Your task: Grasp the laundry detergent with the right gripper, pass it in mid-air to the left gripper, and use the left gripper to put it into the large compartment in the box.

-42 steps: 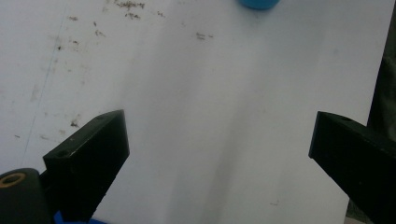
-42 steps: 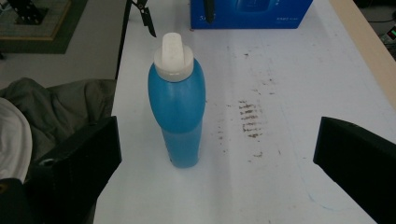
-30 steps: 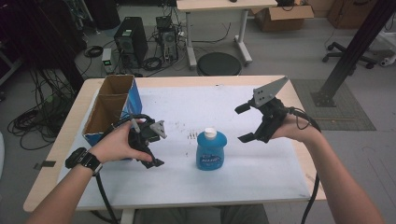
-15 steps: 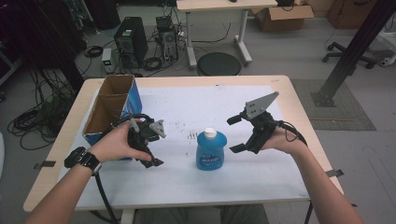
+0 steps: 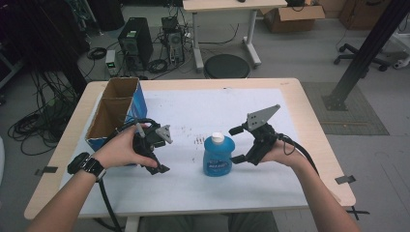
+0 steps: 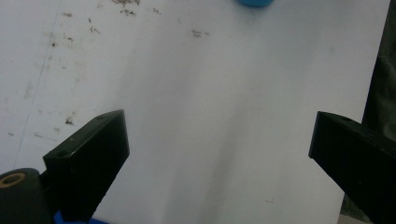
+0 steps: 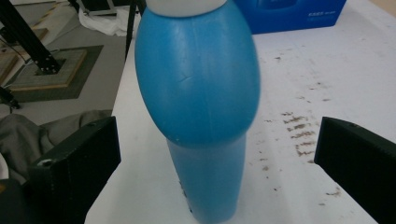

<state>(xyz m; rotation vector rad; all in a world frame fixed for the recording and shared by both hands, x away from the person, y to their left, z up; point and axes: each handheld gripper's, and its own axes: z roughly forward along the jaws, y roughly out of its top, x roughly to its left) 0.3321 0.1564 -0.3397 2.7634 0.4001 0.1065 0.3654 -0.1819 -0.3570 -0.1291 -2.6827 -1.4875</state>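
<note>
Both jaws of right gripper (image 5: 238, 144) wide beside blue bottle (image 5: 217, 155).

Both forearms reach in low; the left claw (image 5: 153, 153) points downward, jaws wide, and the right claw (image 5: 238, 144) gapes sideways, level.

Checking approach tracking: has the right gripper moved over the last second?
Yes. In the high view the right gripper has moved left and toward the person, closing on the blue bottle, which stands in the same spot; its jaws are open, flanking the bottle.

Right tongs (image 5: 238, 145) nearer blue bottle (image 5: 217, 157)
</note>
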